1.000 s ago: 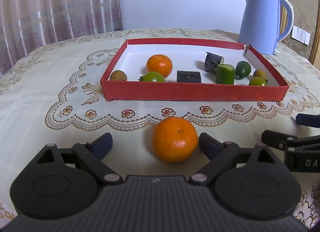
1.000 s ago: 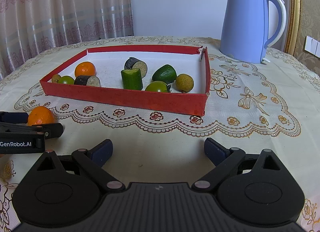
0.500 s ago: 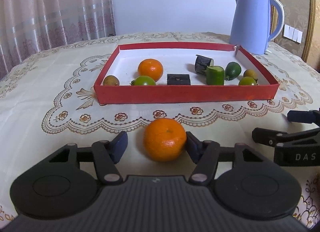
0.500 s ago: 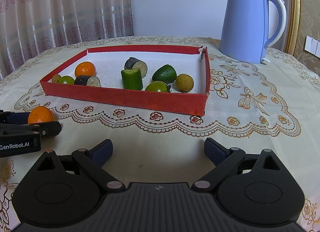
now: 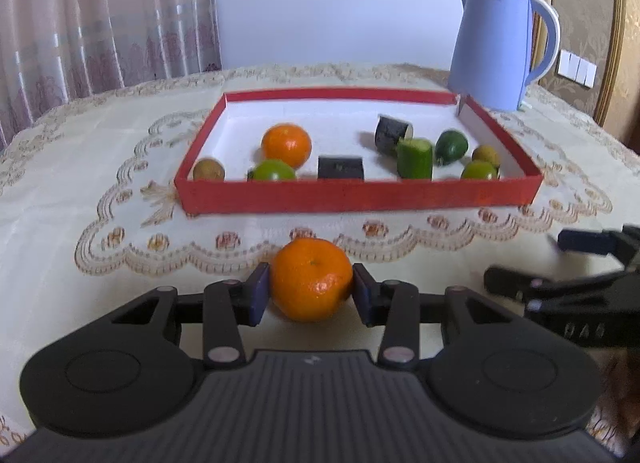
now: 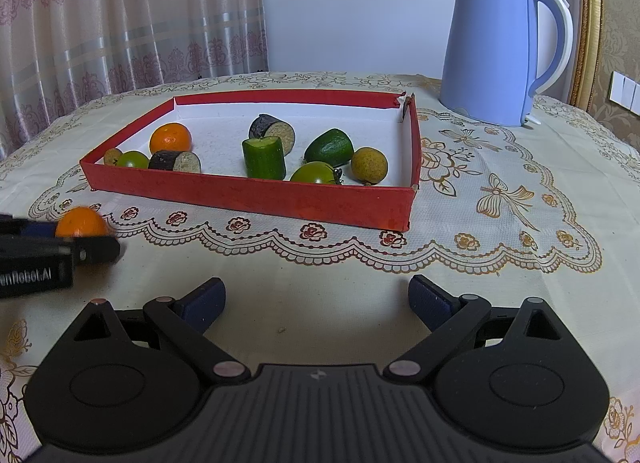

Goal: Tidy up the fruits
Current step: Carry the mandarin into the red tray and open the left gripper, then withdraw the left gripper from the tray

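My left gripper is shut on an orange mandarin, held just above the tablecloth in front of the red tray. The same mandarin shows at the left of the right wrist view, between the left gripper's fingers. The tray holds another mandarin, green tomatoes, a green cucumber piece, dark cut pieces, a lime and small brown fruits. My right gripper is open and empty over the cloth, in front of the tray's near right part.
A blue electric kettle stands behind the tray's far right corner. A pink curtain hangs behind the table on the left. The table has a cream embroidered cloth.
The left gripper's fingers closed from wide open onto the mandarin and lifted it slightly toward the tray. The right gripper stayed still and open.
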{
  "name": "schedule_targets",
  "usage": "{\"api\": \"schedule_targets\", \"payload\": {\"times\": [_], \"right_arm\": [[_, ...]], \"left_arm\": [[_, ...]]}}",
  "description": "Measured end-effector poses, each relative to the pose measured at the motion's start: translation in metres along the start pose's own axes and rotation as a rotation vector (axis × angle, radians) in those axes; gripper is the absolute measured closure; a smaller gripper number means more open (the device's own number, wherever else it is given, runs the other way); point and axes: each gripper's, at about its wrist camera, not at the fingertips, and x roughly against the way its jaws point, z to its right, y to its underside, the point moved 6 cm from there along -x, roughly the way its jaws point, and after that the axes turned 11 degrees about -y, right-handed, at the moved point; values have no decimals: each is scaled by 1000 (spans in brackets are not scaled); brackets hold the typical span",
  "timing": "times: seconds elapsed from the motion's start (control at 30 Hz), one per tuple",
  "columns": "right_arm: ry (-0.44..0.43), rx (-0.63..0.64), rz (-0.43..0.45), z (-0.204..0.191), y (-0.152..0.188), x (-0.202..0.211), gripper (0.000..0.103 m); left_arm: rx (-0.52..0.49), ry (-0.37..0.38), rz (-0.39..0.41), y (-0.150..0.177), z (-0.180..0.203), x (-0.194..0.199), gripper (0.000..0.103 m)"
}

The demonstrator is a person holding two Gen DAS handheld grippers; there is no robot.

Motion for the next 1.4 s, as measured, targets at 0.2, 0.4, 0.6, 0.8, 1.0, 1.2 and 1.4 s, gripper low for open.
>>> {"api": "schedule_targets", "payload": {"times": [0.2, 0.4, 0.6, 0.8, 1.0, 1.2, 1.4], "right_arm": [[-1, 0, 0, 0, 0, 0, 4], [-1, 0, -1, 0, 0, 0, 4], [-4, 1, -3, -1, 0, 0, 2], [-10, 3, -5, -1, 0, -1, 1], [-10, 4, -6, -2, 0, -1, 1], [-11, 5, -7, -2, 0, -1, 0], [-15, 2, -5, -2, 0, -2, 0]], "left_arm": [[-7, 15, 50, -33, 9, 1, 63], [-21, 30, 79, -73, 23, -15, 63], [-33, 14, 58, -93, 40, -55, 63], [-44, 5, 8, -94, 48, -92, 63], [-62, -6, 2, -89, 53, -107, 63], [-82, -13, 11, -85, 57, -108, 57], [-46, -28, 58, -88, 46, -83, 22]]}}
